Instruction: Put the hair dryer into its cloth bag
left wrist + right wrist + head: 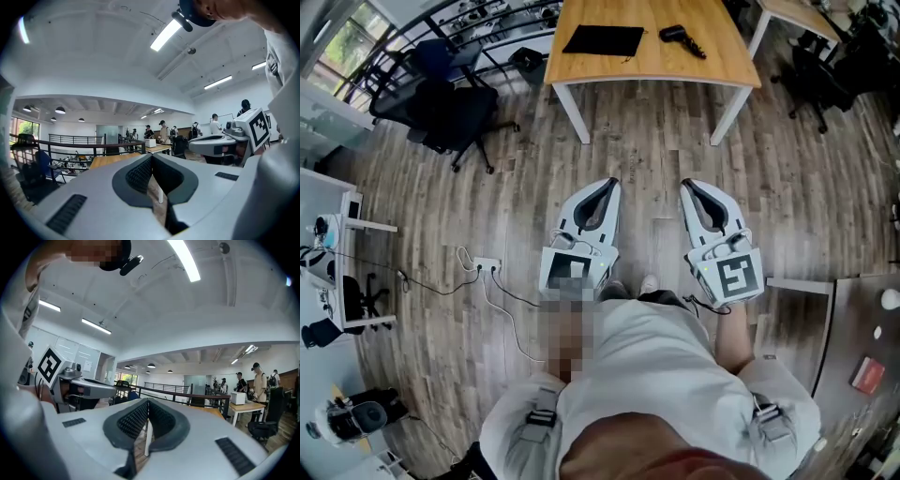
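Two hand-held grippers, both empty.

Left gripper (610,186): jaws closed tip to tip, nothing between the pads; held roughly level over the wooden floor (656,141).

Right gripper (687,186): jaws likewise pressed together, holding nothing; level, beside the left one.

One hair dryer (681,38), black, lying on the wooden table (722,70) toward its right side, well apart from both grippers.

One cloth bag (603,39), black, flat on the same table, left of the dryer and not touching it.

One black office chair (455,117), left of the table.

One white power strip (487,266) on the floor, left of the left gripper in the head view, cable trailing.
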The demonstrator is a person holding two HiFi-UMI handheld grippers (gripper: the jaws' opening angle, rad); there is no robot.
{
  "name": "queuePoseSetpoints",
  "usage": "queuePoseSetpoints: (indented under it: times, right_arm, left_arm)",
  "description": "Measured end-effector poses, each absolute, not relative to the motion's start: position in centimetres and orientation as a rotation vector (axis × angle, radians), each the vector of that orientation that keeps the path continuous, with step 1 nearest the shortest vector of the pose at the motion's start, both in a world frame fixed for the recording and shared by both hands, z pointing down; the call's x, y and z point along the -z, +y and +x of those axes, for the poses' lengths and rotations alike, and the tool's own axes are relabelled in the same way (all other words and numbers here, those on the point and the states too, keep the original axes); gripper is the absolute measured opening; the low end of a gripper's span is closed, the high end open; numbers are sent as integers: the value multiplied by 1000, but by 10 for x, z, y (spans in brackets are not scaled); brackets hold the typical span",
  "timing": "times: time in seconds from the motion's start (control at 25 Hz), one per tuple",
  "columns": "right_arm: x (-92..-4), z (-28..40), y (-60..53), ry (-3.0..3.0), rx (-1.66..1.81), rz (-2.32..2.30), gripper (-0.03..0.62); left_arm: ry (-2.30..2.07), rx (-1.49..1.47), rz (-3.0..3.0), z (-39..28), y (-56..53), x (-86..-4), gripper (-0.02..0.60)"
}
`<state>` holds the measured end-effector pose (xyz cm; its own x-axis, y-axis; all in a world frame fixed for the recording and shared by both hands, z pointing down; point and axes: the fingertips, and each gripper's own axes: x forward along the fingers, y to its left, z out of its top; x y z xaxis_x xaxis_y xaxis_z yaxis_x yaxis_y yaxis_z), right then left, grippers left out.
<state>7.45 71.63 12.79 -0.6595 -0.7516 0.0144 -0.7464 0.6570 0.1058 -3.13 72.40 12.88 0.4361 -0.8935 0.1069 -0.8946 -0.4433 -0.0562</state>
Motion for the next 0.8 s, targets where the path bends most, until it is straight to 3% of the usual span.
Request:
queuePoseSetpoints:
  times: [0.8]
  right_arm:
    - [-139, 62, 619, -2755, 121, 1280, 21]
  left_arm:
    - [-1573, -201, 2686, -35, 628, -138, 19]
